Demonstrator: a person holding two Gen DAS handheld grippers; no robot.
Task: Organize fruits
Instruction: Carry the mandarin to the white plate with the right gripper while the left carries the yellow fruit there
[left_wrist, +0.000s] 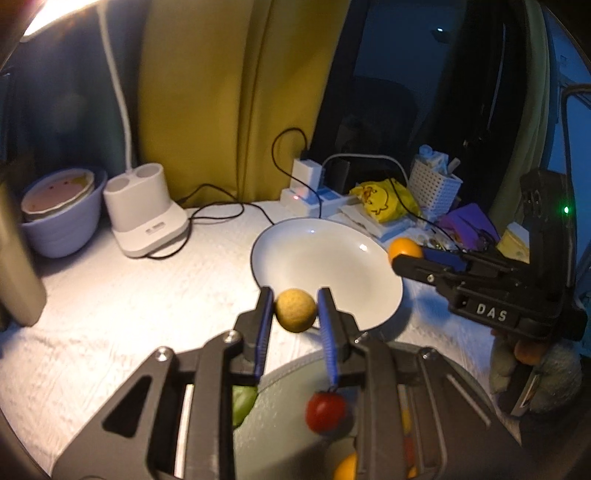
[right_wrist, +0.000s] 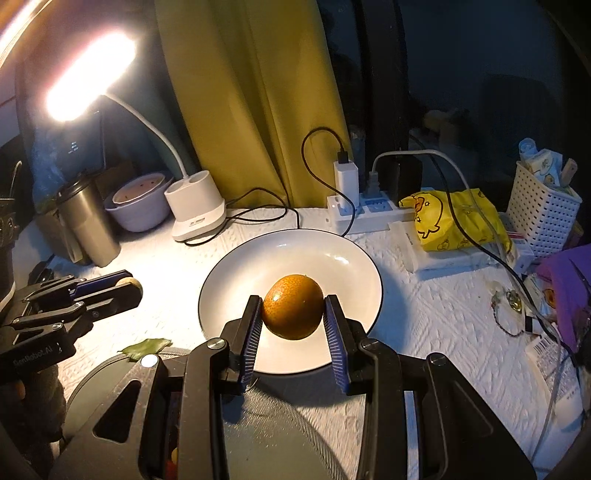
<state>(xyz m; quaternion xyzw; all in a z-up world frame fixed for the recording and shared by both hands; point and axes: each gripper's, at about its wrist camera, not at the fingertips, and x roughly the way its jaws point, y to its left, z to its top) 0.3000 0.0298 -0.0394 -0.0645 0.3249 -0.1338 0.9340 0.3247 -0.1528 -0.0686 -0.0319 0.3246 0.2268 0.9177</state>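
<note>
Left wrist view shows the left gripper (left_wrist: 295, 310) clamped on a small round yellow-green fruit (left_wrist: 296, 310), both blue-padded fingers pressing its sides, held above the near rim of the round white ceramic plate with a dark edge (left_wrist: 288, 251). Below the fingers lies a grey round tray (left_wrist: 284, 417) carrying a small red tomato-like fruit (left_wrist: 325, 412), a green fruit (left_wrist: 242, 404) partly hidden behind the gripper body, and an orange fruit (left_wrist: 347, 467) at the bottom edge. At right in this view, the right gripper (left_wrist: 406, 254) reaches over the plate's far right rim with an orange fruit at its tip. Right wrist view shows the right gripper (right_wrist: 293, 314) closed on that round orange fruit with a speckled skin (right_wrist: 293, 312), held over the middle of the white plate (right_wrist: 229, 273). A green leaf (right_wrist: 146, 348) lies on the white textured tablecloth (right_wrist: 424, 314) just beside the tray's edge. Behind the plate stand a white desk lamp base (right_wrist: 197, 206), a white power strip (right_wrist: 369, 212) and a yellow duck-print bag (right_wrist: 454, 218).
</note>
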